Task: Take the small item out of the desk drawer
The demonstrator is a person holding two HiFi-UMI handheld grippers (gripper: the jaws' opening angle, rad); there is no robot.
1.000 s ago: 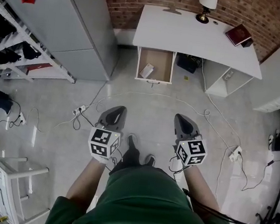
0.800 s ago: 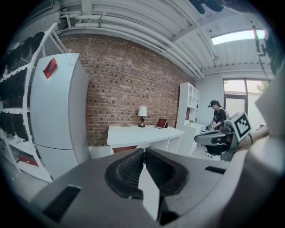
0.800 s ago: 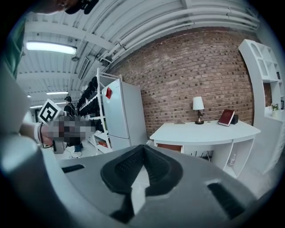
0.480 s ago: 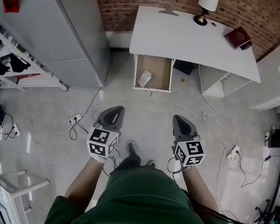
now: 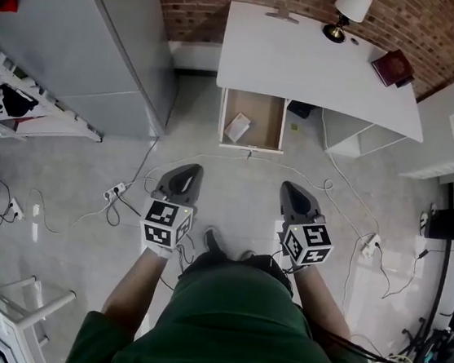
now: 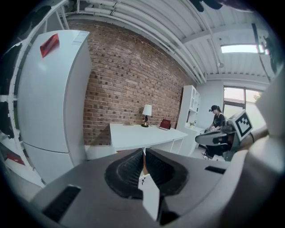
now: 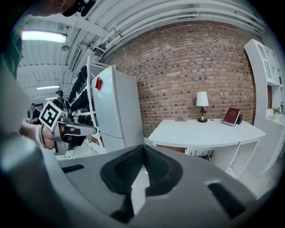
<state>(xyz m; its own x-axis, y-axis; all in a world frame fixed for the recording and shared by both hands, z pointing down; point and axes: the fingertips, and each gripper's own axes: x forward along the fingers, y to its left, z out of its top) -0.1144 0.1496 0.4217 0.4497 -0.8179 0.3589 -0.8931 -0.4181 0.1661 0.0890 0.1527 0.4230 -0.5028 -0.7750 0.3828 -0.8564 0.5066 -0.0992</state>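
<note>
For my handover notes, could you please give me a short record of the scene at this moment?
drawer: open below the white desk
small item: pale, flat, in the drawer's left half, untouched
left gripper: fingers together, empty, over the floor, short of the drawer
right gripper: fingers together, empty, beside the left gripper
desk top: lamp, red book

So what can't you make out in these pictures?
Small item in the open drawer: head view, too small to identify.
Drawer's inside: left gripper view and right gripper view, blocked by the left tool and right tool.
Red book cover: every view, too small to read.
</note>
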